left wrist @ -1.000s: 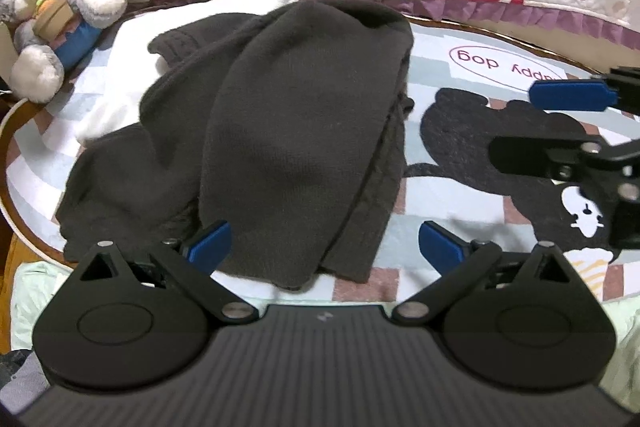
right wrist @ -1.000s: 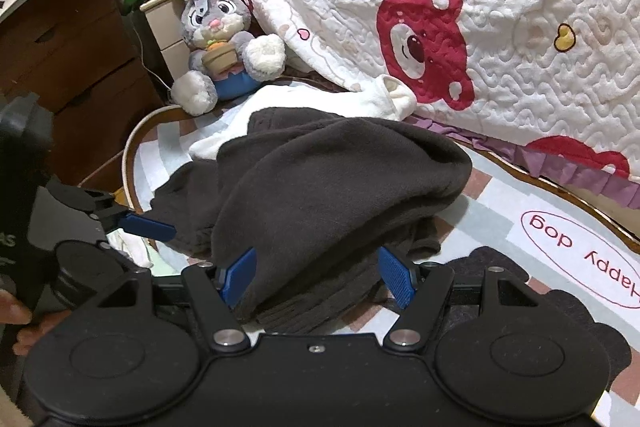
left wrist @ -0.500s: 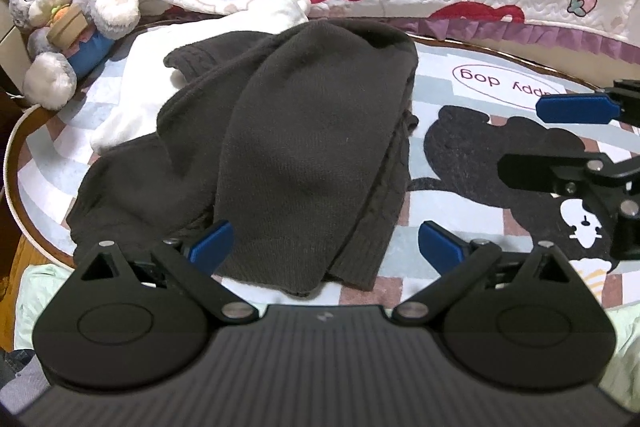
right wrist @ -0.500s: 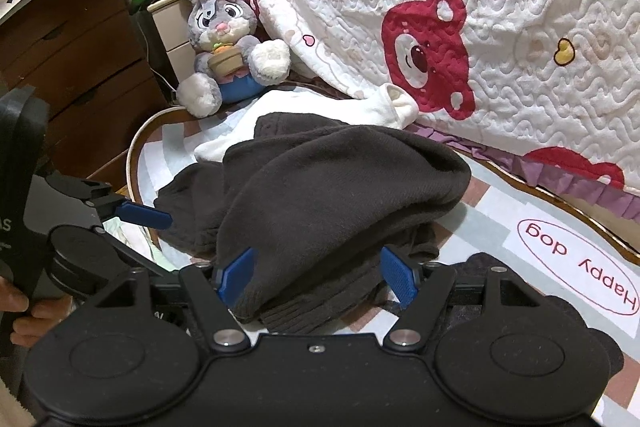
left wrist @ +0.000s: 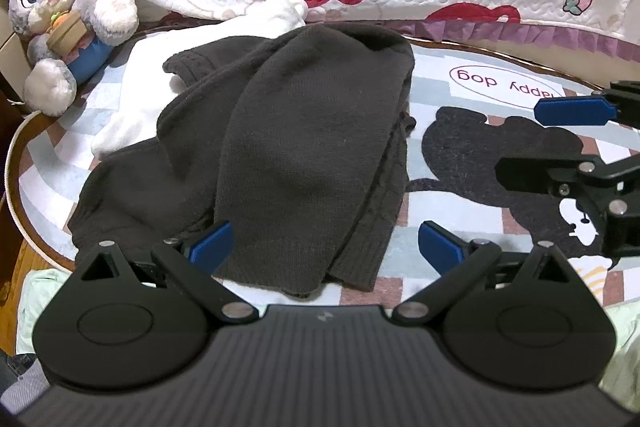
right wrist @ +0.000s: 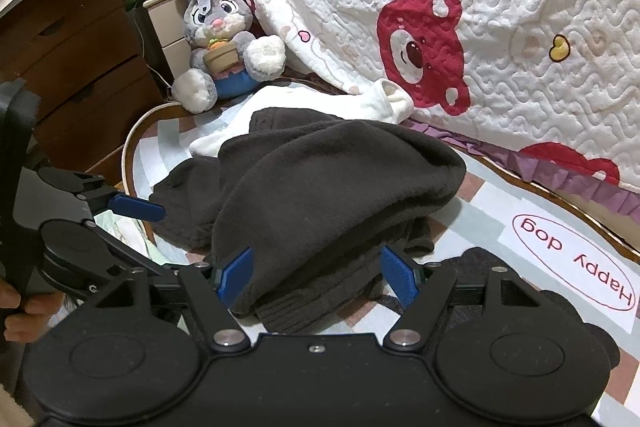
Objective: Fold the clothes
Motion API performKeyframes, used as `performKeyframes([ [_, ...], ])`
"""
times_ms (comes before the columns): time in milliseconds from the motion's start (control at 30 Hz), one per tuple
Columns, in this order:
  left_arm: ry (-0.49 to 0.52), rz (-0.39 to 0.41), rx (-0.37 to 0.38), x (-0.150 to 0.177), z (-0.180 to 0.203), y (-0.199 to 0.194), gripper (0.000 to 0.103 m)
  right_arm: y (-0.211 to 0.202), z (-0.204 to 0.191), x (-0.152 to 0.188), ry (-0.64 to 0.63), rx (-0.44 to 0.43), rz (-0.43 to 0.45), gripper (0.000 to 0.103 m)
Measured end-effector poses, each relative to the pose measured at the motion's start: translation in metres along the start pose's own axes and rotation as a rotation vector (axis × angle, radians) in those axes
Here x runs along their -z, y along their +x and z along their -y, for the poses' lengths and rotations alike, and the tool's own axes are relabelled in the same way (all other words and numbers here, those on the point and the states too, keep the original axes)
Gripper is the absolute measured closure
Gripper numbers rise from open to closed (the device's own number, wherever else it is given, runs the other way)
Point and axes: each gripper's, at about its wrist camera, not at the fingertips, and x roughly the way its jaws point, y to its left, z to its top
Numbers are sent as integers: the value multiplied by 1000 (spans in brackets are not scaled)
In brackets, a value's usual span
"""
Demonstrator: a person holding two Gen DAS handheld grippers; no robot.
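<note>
A dark brown knitted sweater (left wrist: 296, 147) lies loosely folded on a round printed mat (left wrist: 472, 99), partly over a white garment (left wrist: 140, 99). In the left wrist view my left gripper (left wrist: 324, 247) hovers open just above the sweater's near hem, its blue pads apart and touching nothing. In the right wrist view my right gripper (right wrist: 316, 277) is open too, pads standing either side of the sweater's (right wrist: 332, 195) near edge without pressing it. Each gripper shows in the other's view: the right gripper (left wrist: 576, 143) at the right edge, the left gripper (right wrist: 120, 211) at the left with a hand on it.
A grey plush rabbit (right wrist: 220, 39) sits at the mat's far left corner. A white quilt with red bears (right wrist: 460, 19) hangs behind the mat. A brown wooden drawer unit (right wrist: 76, 63) stands at the left. Pale green cloth (left wrist: 36, 299) lies beside the mat's near edge.
Both views have shifted slightly, so the sweater sits a little lower and farther off. The sweater itself has not moved and both grippers stay open.
</note>
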Motion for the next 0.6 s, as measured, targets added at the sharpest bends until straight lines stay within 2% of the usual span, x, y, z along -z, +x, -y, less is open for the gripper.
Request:
performKeyframes([
  [600,4,-15,9,-2,2,1,3,-1,0,-1,-5,-15,7,28],
])
